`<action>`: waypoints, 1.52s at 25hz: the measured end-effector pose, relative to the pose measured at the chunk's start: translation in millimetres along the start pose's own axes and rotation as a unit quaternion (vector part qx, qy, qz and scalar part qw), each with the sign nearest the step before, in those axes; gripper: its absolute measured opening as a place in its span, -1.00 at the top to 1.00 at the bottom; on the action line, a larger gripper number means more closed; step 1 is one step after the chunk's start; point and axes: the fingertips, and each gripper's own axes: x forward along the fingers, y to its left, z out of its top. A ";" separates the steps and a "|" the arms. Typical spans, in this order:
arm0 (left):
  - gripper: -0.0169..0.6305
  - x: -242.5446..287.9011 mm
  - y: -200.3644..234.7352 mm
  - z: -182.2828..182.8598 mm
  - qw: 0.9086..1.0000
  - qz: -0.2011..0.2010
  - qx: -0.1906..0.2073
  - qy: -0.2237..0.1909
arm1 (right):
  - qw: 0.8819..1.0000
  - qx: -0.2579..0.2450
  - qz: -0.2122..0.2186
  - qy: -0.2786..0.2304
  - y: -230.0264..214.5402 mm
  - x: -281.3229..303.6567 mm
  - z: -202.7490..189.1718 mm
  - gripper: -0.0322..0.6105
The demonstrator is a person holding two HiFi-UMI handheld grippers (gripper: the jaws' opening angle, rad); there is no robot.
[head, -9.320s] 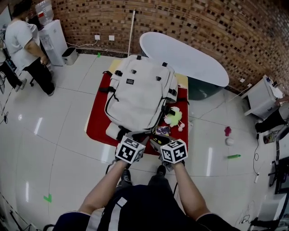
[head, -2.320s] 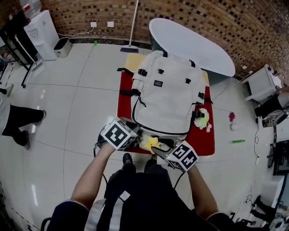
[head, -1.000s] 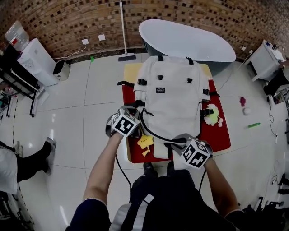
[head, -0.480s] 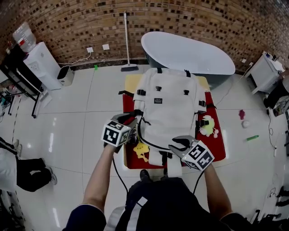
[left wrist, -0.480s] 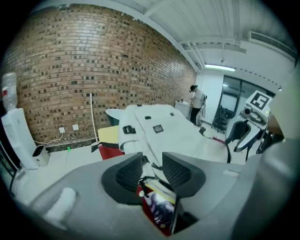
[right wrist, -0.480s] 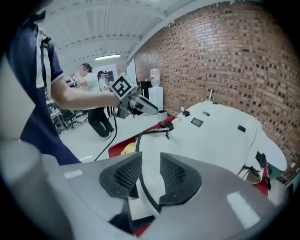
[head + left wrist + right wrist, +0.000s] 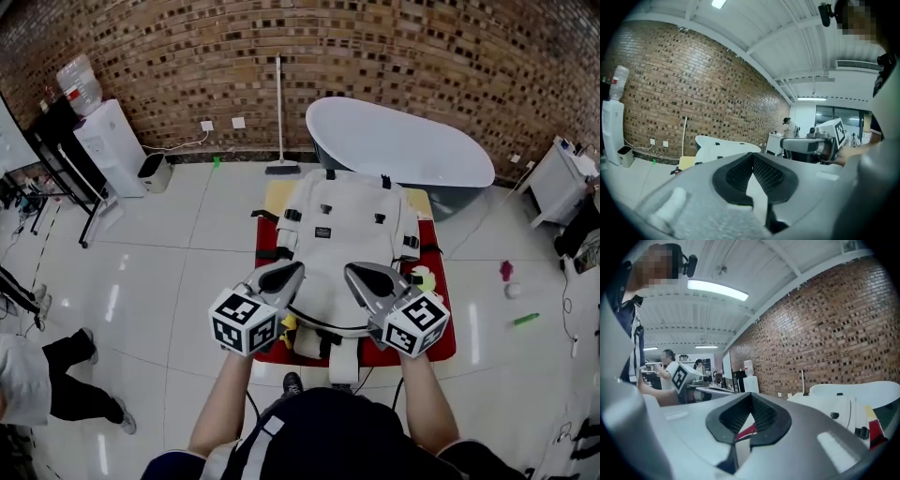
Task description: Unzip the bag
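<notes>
White backpack (image 7: pixel 342 217) lies below; left gripper (image 7: pixel 296 269) and right gripper (image 7: pixel 351 270) pressed together (empty).

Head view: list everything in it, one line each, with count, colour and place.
red floor mat: one, red, mid-frame.
white fabric backpack: one, white with black buckles, flat on the mat.
pale yellow board: one, beyond the mat's far edge.
white oval tub: one, white, behind the mat.
long-handled broom: one, pale, against the brick wall.
white water dispenser: one, far left by the wall.
yellow-green plush toy: one, on the mat right of the backpack.
pink toy, white ball, green stick: one each, floor at right.
bystander: one, white top, lower left.
left tool: one, grey, shut, empty, held up left of centre.
right tool: one, grey, shut, empty, right of centre.
</notes>
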 end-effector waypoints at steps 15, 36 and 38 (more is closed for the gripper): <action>0.94 11.8 -55.8 41.5 0.999 -0.005 0.013 -0.045 | 0.998 -0.012 0.003 -0.056 12.4 -14.8 52.2 0.88; 0.94 17.8 -76.3 48.6 0.999 -0.007 0.035 -0.033 | 0.999 -0.008 0.015 -0.049 16.2 -29.6 52.1 0.88; 0.94 17.9 -76.1 47.0 0.999 -0.008 0.038 -0.028 | 0.999 -0.007 0.016 -0.050 16.0 -29.8 50.8 0.88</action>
